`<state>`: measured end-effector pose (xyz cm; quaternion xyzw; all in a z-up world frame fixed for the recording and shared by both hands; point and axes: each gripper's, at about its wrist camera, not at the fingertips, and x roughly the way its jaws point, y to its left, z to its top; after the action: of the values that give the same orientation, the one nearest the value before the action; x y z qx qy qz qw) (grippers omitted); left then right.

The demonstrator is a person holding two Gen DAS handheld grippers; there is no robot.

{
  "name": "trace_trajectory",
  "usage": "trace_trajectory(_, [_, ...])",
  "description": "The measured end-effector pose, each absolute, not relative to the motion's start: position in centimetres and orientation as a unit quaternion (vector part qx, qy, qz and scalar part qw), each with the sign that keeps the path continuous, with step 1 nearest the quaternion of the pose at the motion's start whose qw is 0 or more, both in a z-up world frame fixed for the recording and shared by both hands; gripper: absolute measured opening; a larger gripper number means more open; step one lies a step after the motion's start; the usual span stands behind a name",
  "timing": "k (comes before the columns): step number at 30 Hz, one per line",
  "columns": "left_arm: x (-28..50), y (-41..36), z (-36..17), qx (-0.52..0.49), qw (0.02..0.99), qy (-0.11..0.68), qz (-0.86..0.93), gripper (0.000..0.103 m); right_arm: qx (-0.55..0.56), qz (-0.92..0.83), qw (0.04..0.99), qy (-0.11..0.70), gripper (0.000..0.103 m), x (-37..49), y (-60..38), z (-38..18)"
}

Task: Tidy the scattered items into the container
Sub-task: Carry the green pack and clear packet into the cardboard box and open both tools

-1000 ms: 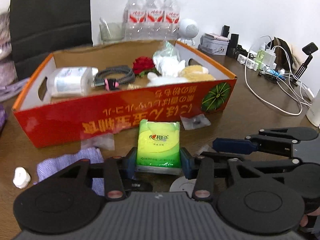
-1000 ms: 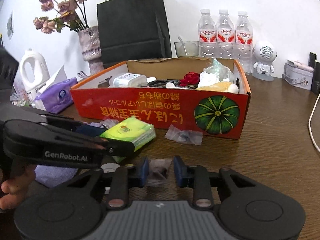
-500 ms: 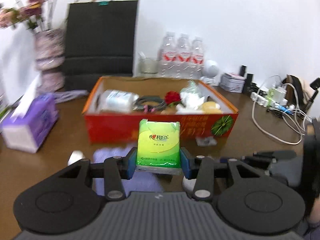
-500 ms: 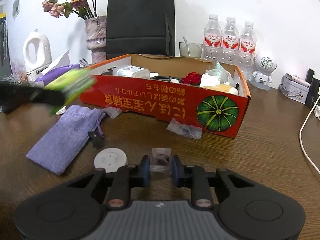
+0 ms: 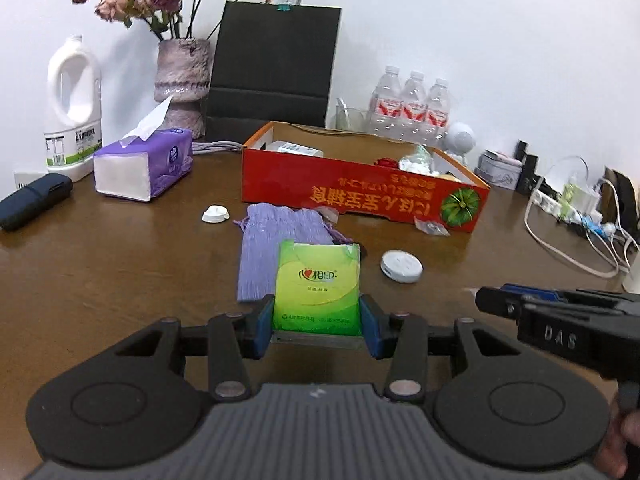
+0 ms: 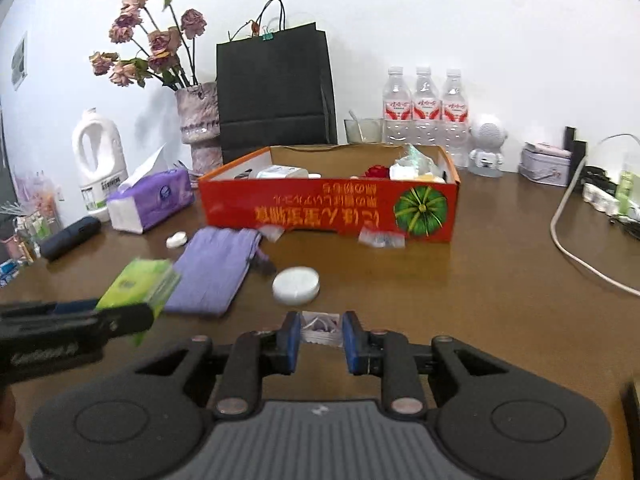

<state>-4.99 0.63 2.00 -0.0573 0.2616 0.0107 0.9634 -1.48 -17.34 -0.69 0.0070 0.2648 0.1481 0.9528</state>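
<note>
My left gripper [image 5: 318, 314] is shut on a green tissue pack [image 5: 318, 280], held above the brown table in front of the red cardboard box [image 5: 360, 196]. In the right wrist view that pack [image 6: 136, 284] shows blurred at the left. My right gripper [image 6: 319, 332] is shut on a small clear plastic packet [image 6: 320, 326], low over the table. On the table before the box lie a purple pouch [image 6: 216, 268], a white round disc [image 6: 296, 285], a white cap [image 5: 215, 214] and another clear packet [image 6: 380, 239]. The box holds a red flower, cables and wrapped items.
A purple tissue box [image 5: 144, 168], white jug [image 5: 74, 104], vase of dried flowers [image 5: 182, 80] and black paper bag [image 5: 272, 68] stand behind and left of the box. Water bottles [image 5: 412, 108] are at the back; cables and a power strip [image 5: 580, 216] lie right. A dark case [image 5: 34, 200] lies far left.
Both grippers have drawn back from the box, so more of the table shows. The left still carries the tissue pack. The right's jaws narrowed onto the small packet.
</note>
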Motion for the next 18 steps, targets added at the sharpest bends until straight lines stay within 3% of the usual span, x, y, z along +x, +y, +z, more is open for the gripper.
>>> trace_trajectory(10, [-6.3,1.0,3.5,-0.066,0.968,0.242,-0.003,0.045,0.008,0.142,0.968,0.207,0.021,-5.8,-17.9,1.7])
trace_trajectory(18, [4.0,4.6,9.9,-0.067,0.977,0.201,-0.021,0.045,0.02,0.141,0.977,0.16,0.021,2.0,-18.8,6.8])
